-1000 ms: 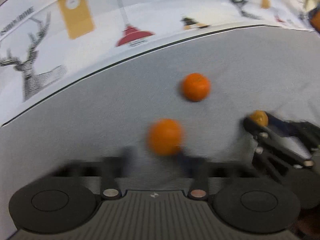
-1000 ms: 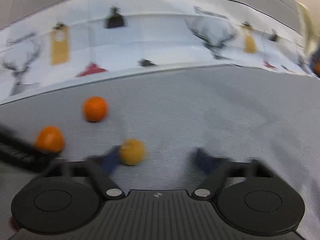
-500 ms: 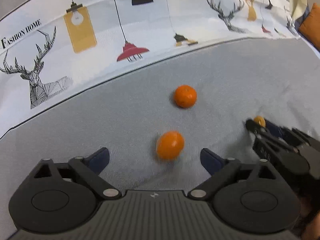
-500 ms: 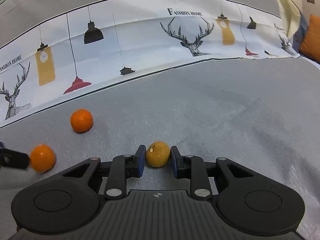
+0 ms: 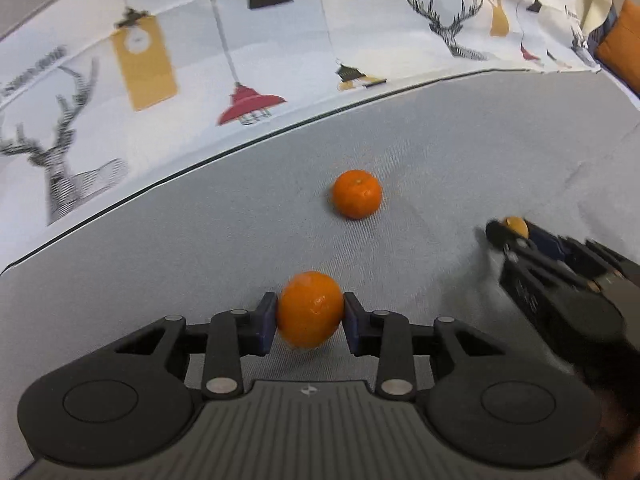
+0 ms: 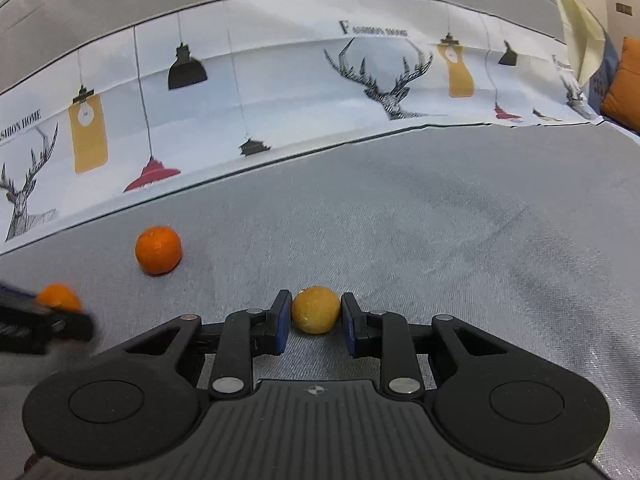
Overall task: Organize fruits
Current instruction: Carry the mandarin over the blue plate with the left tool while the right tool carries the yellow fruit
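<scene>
Left wrist view: we are closing our left gripper point(image 5: 310, 318) on the near orange point(image 5: 310, 310), pads at its widest sides, just nearer us than the loose orange point(image 5: 356, 194) on the grey cloth point(image 5: 160, 264). Right of it, our right gripper point(image 6: 314, 316) clenches a small yellow fruit point(image 6: 316, 309). Both look light, round, softish: we squeeze gently

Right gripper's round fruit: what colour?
Dull yellow round fruit, paler than the oranges; clearest in the right wrist view.

Both wrist views look down, close, sharing the loose orange point(image 5: 356, 194).
</scene>
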Demonstrator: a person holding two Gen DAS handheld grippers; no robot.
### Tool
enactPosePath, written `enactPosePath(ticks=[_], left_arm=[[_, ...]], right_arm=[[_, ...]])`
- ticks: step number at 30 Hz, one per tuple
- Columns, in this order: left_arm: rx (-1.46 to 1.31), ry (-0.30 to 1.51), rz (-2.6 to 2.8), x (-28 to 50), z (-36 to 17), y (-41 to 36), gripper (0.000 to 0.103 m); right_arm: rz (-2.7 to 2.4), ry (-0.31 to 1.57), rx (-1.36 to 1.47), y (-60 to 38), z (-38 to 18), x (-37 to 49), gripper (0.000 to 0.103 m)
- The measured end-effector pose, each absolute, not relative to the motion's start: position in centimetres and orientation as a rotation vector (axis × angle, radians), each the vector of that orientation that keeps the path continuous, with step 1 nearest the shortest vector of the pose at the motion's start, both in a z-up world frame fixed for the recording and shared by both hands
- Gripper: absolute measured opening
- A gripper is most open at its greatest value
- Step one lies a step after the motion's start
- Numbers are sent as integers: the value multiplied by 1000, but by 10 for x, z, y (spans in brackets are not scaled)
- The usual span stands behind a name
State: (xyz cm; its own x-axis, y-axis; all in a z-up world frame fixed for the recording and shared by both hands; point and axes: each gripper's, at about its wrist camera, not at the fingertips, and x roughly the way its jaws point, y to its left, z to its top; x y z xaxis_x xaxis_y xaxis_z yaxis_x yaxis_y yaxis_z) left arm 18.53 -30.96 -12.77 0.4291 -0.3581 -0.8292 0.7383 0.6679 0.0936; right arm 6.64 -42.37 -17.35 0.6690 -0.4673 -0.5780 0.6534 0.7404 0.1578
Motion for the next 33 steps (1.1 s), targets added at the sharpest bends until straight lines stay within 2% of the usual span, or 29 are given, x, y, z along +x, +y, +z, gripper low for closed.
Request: enactPosePath(ticks=[4, 8, 14, 22, 33], left_arm=[[497, 882, -647, 154, -90, -261, 38], [501, 867, -562, 113, -46, -192, 38], [504, 824, -485, 48, 3, -98, 38], [424, 818, -478, -26, 30, -17, 38], [239, 710, -467, -85, 54, 52, 38]], right_arm=[[-719, 485, 327, -416, -155, 51, 27], [-744, 422, 354, -396, -105, 18, 27], [-514, 337, 295, -303, -27, -70, 28], [-191, 380, 286, -179, 22, -141, 28], [-64, 394, 134, -97, 60, -187, 28]])
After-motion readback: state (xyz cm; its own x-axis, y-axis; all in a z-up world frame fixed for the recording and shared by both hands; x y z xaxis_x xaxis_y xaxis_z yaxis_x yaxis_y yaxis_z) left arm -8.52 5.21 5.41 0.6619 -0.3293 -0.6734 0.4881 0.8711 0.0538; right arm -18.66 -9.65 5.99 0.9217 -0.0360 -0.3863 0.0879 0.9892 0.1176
